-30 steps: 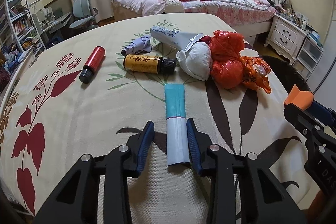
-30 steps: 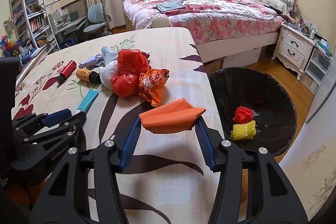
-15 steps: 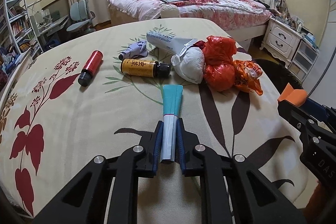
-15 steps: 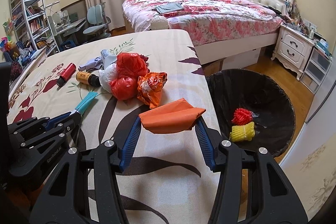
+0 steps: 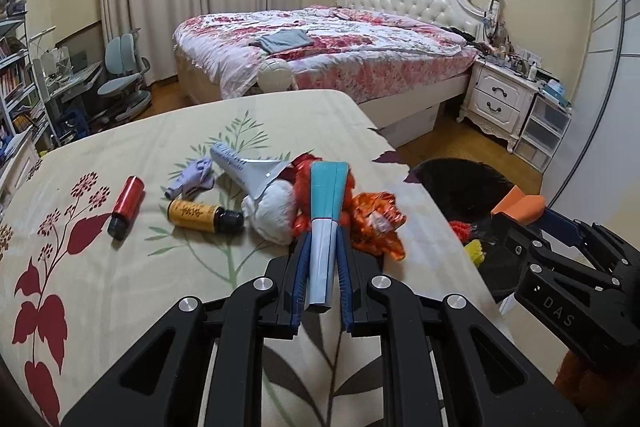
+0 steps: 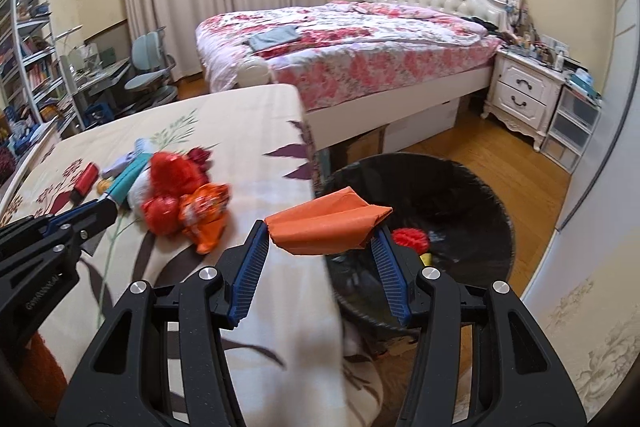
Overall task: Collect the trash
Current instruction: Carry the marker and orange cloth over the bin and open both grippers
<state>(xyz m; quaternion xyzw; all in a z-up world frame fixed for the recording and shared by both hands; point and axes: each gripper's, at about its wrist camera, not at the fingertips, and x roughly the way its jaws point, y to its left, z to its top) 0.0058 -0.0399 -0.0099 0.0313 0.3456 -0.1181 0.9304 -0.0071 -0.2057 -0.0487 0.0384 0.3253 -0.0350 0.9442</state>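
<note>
My left gripper (image 5: 322,247) is shut on a teal and white tube (image 5: 325,223) and holds it raised above the table; the tube also shows in the right wrist view (image 6: 126,181). My right gripper (image 6: 320,233) is shut on a crumpled orange wrapper (image 6: 324,223) and holds it over the table's right edge, beside the black-lined trash bin (image 6: 460,187). The bin holds a red ball (image 6: 410,239) and a yellow piece. On the table lie red bags (image 5: 304,187), an orange snack bag (image 5: 376,223), a white wad (image 5: 272,215), a yellow bottle (image 5: 200,215) and a red bottle (image 5: 126,201).
A grey-white pouch (image 5: 244,167) and a lilac cloth (image 5: 192,177) lie behind the pile. The table has a leaf-print cloth (image 5: 100,267). A bed (image 5: 320,55) stands behind, a white nightstand (image 5: 500,99) at right, a desk and chair (image 5: 120,75) at left.
My left gripper closed on the tube and lifted it off the table, swinging right. My right gripper carried the orange wrapper right, toward the bin.
</note>
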